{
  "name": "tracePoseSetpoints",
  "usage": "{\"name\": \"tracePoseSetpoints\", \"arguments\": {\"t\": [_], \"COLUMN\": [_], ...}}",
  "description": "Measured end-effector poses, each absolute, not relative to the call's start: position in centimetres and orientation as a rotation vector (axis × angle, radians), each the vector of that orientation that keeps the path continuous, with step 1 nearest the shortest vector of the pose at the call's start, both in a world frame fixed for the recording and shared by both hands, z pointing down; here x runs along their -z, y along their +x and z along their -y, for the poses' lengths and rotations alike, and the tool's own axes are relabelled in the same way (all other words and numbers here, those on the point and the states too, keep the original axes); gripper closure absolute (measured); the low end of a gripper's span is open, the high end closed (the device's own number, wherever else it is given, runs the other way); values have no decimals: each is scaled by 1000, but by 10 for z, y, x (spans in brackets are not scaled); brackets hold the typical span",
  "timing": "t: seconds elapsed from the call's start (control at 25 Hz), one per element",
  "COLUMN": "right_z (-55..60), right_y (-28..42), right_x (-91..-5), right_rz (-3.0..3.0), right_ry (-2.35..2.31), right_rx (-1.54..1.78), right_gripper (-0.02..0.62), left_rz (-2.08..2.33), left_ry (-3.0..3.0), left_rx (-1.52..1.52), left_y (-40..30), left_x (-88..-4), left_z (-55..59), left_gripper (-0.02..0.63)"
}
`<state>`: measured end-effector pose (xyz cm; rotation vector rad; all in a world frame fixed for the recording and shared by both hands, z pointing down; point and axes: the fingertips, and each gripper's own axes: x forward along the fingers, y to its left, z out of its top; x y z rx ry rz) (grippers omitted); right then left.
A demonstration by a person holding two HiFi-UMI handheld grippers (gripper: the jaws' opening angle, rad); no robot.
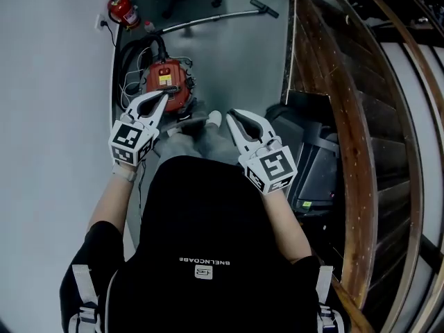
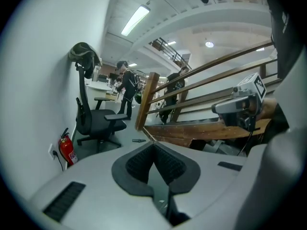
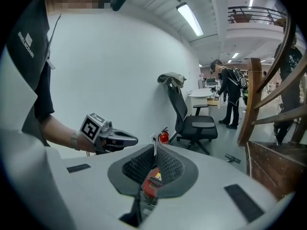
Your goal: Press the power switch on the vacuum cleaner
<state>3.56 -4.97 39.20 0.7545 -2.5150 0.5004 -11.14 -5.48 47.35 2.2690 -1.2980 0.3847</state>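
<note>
The red vacuum cleaner [image 1: 166, 82] sits on the grey floor by the wall, its black hose looped around it and its metal wand [image 1: 208, 19] lying toward the upper right. My left gripper [image 1: 162, 97] is held above the vacuum's near edge, jaws shut and empty; its tips meet in the left gripper view [image 2: 153, 145]. My right gripper [image 1: 231, 114] hovers to the vacuum's right, also shut on nothing. In the right gripper view its tips [image 3: 154, 147] touch, and the red vacuum [image 3: 152, 181] shows through the gap below them. The power switch cannot be made out.
A fire extinguisher [image 1: 123, 9] stands by the white wall, near a wall socket. A black office chair [image 2: 93, 119] stands beyond the vacuum. A wooden stair railing [image 1: 347, 116] runs along the right, with dark equipment [image 1: 316, 158] at its foot. People stand far back [image 3: 232, 95].
</note>
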Motion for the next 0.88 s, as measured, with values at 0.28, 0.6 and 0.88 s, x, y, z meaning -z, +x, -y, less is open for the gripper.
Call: {"name": "tracePoseSetpoints", "arguments": {"t": [0.28,0.6,0.88], "right_z": [66,68,65], "right_y": [29,27,24], "right_x": [-426,-460,-485], "right_rz": [2402,2330,2313], "right_ry": [760,757,771], "right_rx": [-540,-582,-632], "right_gripper": [557,557,557], "left_rz": [1259,1160,1130], "left_ry": [2217,2153,2082], "left_rx": [-619,-893,-996], "left_y": [-128,-140,-144], "left_x": [-564,-681,-772], "left_z": [96,120,131], "left_gripper": [592,592,592]}}
